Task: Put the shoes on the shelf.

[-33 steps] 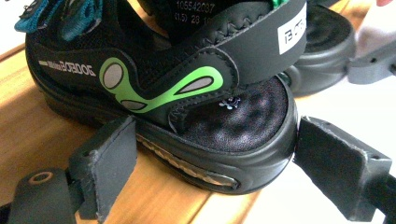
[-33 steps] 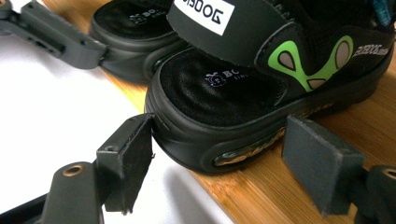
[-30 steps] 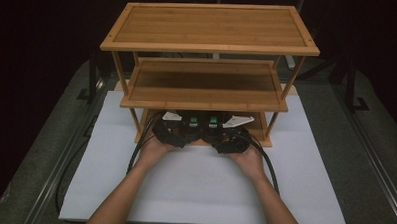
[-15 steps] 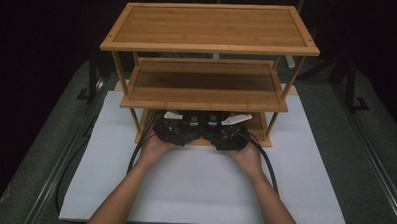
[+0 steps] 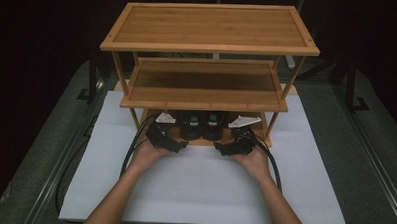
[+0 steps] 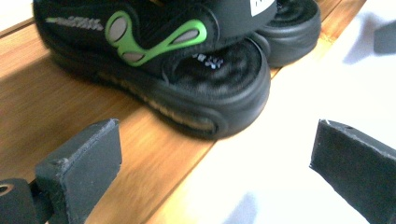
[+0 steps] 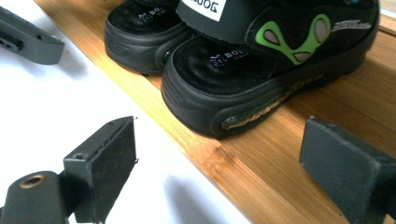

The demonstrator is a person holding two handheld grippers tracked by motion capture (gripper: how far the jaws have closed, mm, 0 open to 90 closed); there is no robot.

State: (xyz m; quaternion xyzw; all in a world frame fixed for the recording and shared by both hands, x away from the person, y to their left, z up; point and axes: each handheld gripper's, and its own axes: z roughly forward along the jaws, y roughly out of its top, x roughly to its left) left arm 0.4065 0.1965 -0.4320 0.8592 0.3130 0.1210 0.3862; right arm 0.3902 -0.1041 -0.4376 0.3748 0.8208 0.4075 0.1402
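White padding covers the counter (image 5: 198, 192), and on it stands a bamboo rack (image 5: 209, 47) whose lowest shelf (image 6: 70, 121) carries two black sandals side by side, heels toward the near edge. Each sandal lies just beyond its own claw: the left sandal (image 6: 187, 79) ahead of the left claw (image 6: 215, 172), the right sandal (image 7: 261, 74) ahead of the right claw (image 7: 219, 168). Both claws have just been opening and stand spread, nothing between the pads, and the sandals' long axes run near to far.

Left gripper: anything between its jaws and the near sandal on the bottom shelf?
Nothing visible. The left gripper is open, its jaws having just widened with nothing between them, and only bare bottom shelf and white mat lie before the near sandal's heel.
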